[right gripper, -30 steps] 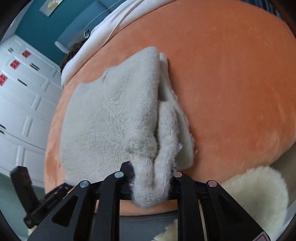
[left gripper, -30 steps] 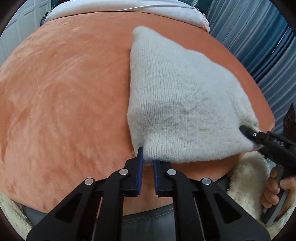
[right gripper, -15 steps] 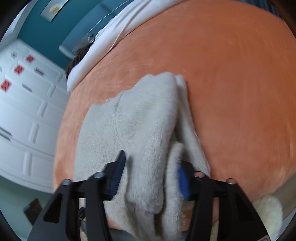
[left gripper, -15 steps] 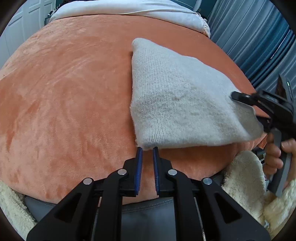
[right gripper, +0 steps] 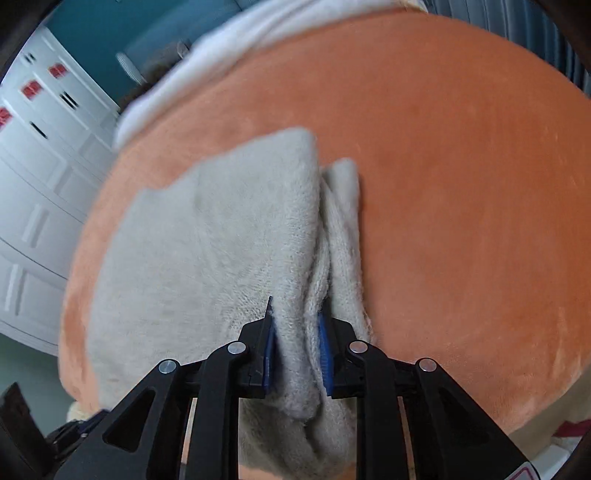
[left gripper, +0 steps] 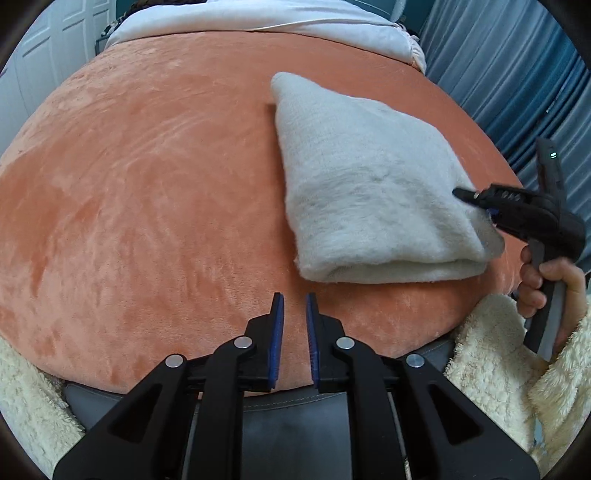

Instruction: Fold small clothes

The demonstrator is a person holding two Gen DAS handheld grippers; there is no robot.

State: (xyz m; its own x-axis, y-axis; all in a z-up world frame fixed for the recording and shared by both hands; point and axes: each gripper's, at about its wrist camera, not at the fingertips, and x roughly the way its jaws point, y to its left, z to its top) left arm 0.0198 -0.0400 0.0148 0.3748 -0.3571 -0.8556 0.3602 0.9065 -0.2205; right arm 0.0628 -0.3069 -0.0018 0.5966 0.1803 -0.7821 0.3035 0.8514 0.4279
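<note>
A cream knitted garment (left gripper: 369, 192) lies folded on the orange plush surface (left gripper: 147, 184), at the right in the left wrist view. My left gripper (left gripper: 294, 306) is empty, its jaws a narrow gap apart, just short of the garment's near fold. My right gripper (right gripper: 295, 325) is shut on the garment's near right corner (right gripper: 299, 332), with bunched knit between the blue pads. It also shows in the left wrist view (left gripper: 480, 201) at the garment's right edge. The garment (right gripper: 221, 236) fills the middle of the right wrist view.
A white sheet (left gripper: 258, 18) lies along the far edge of the orange surface. Blue curtains (left gripper: 517, 74) hang at the right. White cabinet doors (right gripper: 37, 184) stand at the left. A fluffy cream rug (left gripper: 498, 369) lies below the near edge.
My right gripper opened about half a second ago and has closed again on the garment's corner. The garment has settled flatter on the surface. My left gripper has drawn back slightly from the fold.
</note>
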